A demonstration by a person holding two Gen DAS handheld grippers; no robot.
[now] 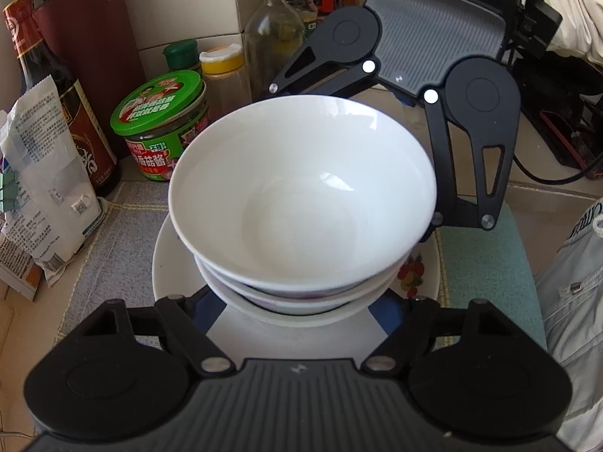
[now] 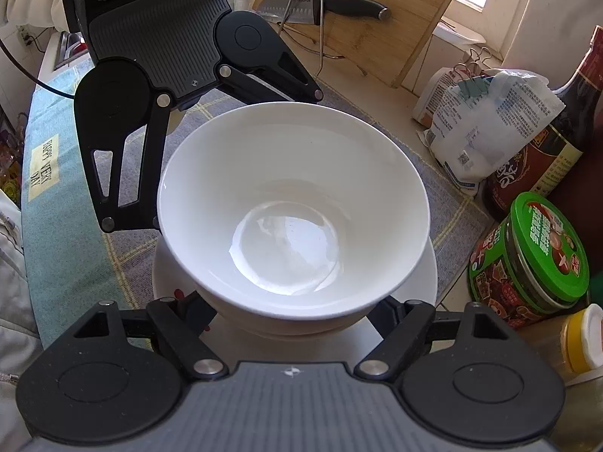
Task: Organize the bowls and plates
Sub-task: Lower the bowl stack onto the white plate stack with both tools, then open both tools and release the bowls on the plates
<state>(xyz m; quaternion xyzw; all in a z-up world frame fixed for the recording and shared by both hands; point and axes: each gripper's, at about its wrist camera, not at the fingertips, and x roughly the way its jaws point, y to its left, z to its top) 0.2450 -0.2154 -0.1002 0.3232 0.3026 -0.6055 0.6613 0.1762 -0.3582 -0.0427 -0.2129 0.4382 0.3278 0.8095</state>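
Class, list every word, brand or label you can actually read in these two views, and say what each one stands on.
"HAPPY WEEK DAY": cream patch on the teal cloth.
"SUPOR": blade of the knife.
"香菇酱": side label of the green-lidded jar.
Dark sauce bottle: large calligraphy, not readable.
White bag: fine print and QR code, too small.
Lettering on the person's clothing: cut off, unreadable.

bowls (image 2: 294, 207): white, stacked on a plate (image 2: 422, 282)
plate: on the grey cloth (image 2: 448, 203)
jar (image 2: 527, 260): green lid, right edge
knife (image 2: 324, 7): against the cutting board (image 2: 377, 37), far edge
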